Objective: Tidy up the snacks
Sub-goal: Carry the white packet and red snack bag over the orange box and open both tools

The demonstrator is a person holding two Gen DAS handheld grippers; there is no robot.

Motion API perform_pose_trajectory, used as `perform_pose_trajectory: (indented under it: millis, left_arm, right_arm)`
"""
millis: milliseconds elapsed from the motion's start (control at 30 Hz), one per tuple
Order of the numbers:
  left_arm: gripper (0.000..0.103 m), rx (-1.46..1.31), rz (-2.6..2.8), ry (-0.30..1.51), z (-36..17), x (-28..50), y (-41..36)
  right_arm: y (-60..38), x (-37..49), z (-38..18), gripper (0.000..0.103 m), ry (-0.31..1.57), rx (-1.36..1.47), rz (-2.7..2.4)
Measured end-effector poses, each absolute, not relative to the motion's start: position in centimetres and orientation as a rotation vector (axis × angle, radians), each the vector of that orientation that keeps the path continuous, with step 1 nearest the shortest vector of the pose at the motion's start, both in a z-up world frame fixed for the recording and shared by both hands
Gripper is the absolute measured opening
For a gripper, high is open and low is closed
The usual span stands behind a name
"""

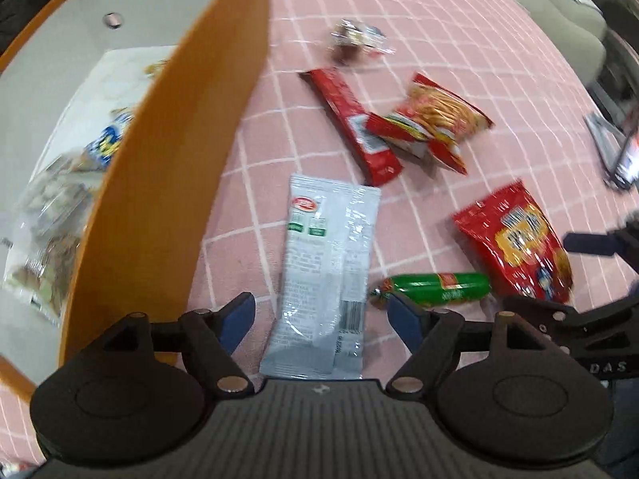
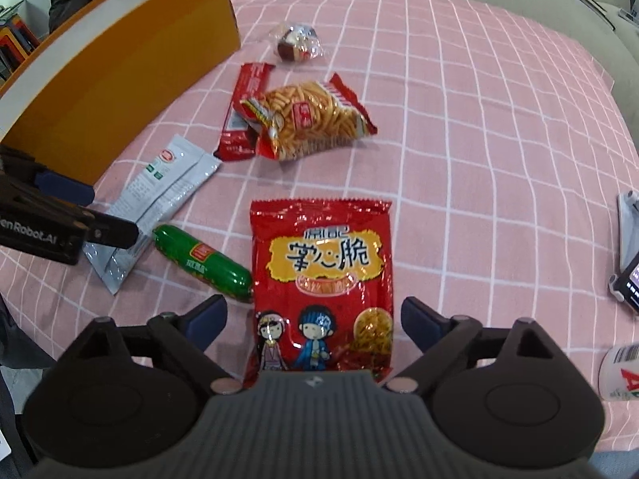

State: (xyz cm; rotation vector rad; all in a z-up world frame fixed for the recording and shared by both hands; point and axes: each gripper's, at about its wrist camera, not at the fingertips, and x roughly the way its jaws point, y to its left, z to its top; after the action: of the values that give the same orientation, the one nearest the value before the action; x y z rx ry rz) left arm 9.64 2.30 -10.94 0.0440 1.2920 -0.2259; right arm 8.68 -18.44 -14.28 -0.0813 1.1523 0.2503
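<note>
Both grippers gape wide, gripping nothing: left gripper point(image 1: 321, 315) straddles the grey sachet point(image 1: 325, 279) beside the orange box point(image 2: 120, 80); right gripper point(image 2: 313, 319) straddles the red bag point(image 2: 321, 279). Green sausage point(image 2: 201, 261) lies between them.

Pink checked cloth point(image 2: 479, 119) carries orange box point(image 2: 120, 80), six snack packets, possibly phone.

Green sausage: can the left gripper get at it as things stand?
Probably yes. The green sausage lies bare on the pink cloth, just beside the open left gripper, which is over the silver packet. Only the red cartoon bag is close beside it.
</note>
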Motion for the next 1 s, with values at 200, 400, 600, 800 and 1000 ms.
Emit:
perform_pose_trajectory:
  millis: [200, 400, 600, 800, 1000]
  left_arm:
    - [0.089, 0.151, -0.177, 1.272, -12.1, 9.7, 1.1]
    - [0.085, 0.246, -0.204, 1.268, -13.3, 10.2, 0.0]
    - [0.072, 0.208, -0.222, 1.263, -13.4, 10.9, 0.0]
    - [0.059, 0.183, -0.224, 1.269, -13.2, 10.9, -0.3]
    - [0.069, 0.195, -0.205, 1.288, -13.3, 10.9, -0.5]
  right_arm:
    - [-18.7, 9.3, -14.5, 0.087, 1.153, -0.098, 0.255]
    - [-18.9, 9.9, -15.3, 0.075, 1.177, -0.089, 0.269]
    - [-19.2, 10.6, -15.8, 0.061, 1.184, -0.038, 0.273]
    - [-19.3, 11.2, -15.6, 0.065, 1.207, -0.049, 0.231]
    - [-17.8, 10.3, -14.8, 0.075, 1.214, -0.173, 0.192]
